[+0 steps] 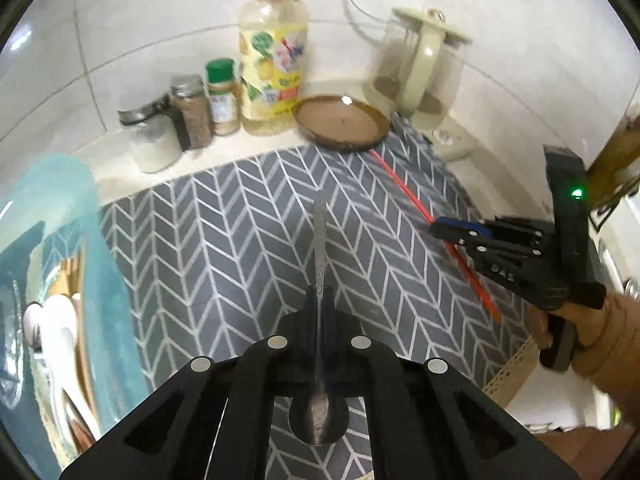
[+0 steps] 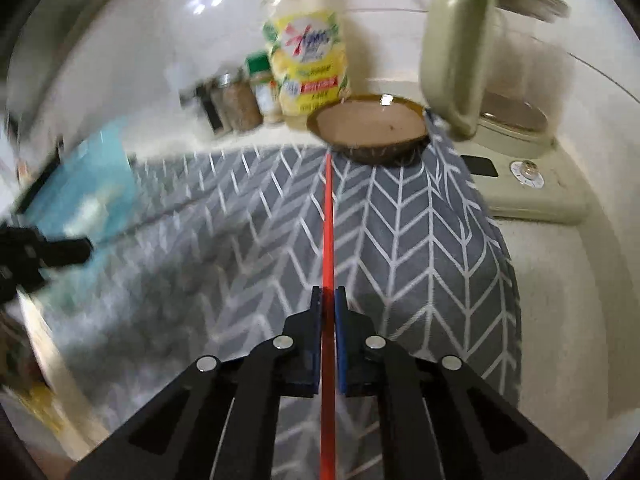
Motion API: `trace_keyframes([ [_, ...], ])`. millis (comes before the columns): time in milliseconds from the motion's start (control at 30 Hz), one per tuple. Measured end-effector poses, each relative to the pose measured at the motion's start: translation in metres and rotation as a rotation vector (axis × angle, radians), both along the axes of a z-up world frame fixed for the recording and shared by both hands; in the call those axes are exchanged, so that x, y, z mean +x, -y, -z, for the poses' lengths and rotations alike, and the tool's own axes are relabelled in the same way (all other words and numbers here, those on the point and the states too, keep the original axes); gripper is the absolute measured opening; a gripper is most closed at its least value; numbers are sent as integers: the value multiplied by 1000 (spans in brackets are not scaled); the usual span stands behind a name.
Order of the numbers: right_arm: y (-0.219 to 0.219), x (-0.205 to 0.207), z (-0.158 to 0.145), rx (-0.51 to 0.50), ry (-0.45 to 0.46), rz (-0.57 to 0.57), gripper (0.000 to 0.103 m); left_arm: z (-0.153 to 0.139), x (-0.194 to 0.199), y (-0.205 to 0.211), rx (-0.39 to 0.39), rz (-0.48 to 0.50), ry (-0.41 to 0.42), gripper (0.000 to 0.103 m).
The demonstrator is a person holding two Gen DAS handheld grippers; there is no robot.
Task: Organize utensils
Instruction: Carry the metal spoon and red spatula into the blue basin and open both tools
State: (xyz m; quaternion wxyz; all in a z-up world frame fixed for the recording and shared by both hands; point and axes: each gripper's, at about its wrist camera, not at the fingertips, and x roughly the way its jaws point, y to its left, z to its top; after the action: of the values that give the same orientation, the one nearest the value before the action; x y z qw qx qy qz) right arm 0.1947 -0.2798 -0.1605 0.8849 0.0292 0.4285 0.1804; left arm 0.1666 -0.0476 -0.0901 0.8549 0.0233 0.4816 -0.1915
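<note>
A metal spoon (image 1: 320, 240) is clamped in my left gripper (image 1: 319, 300), which is shut on it. Its handle points forward above the grey herringbone mat (image 1: 240, 220) and its bowl hangs under the fingers. A thin red chopstick (image 2: 328, 220) runs straight ahead toward the brown bowl (image 2: 370, 128), and my right gripper (image 2: 328, 294) is shut on it near the mat. The left wrist view shows that right gripper (image 1: 448, 232) at the right, closed on the slanting red chopstick (image 1: 404, 188). At the left, a teal holder (image 1: 112, 320) contains white spoons and wooden utensils.
Along the tiled back wall stand a salt jar (image 1: 150, 144), spice jars (image 1: 220, 96), a yellow-labelled oil bottle (image 1: 272, 68), the brown bowl (image 1: 344, 124) and a cream glass kettle (image 1: 424, 68) on its base (image 2: 528, 184). A person's hand (image 1: 600, 332) holds the right gripper.
</note>
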Motion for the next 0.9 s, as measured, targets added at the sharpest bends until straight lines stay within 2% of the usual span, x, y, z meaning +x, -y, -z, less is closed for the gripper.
trace_keyframes([
  [167, -18, -6, -47, 142, 12, 35, 6, -45, -2, -26, -50, -34, 84, 3],
  [300, -53, -5, -93, 237, 52, 5, 6, -94, -6, -67, -76, -86, 175, 3],
  [433, -114, 3, -135, 362, 75, -54, 6, -124, -12, -120, -32, -139, 249, 3],
  [533, -171, 7, -145, 392, 69, -100, 6, -122, -14, -158, 3, -193, 244, 3],
  [667, -244, 9, -124, 386, -19, -111, 6, -96, -11, -212, 68, -279, 174, 3],
  [800, -293, 10, -97, 337, -97, -106, 6, -65, -6, -247, 57, -320, 94, 3],
  [900, -313, 10, -85, 297, -137, -84, 6, -48, -3, -262, 45, -333, 53, 3],
])
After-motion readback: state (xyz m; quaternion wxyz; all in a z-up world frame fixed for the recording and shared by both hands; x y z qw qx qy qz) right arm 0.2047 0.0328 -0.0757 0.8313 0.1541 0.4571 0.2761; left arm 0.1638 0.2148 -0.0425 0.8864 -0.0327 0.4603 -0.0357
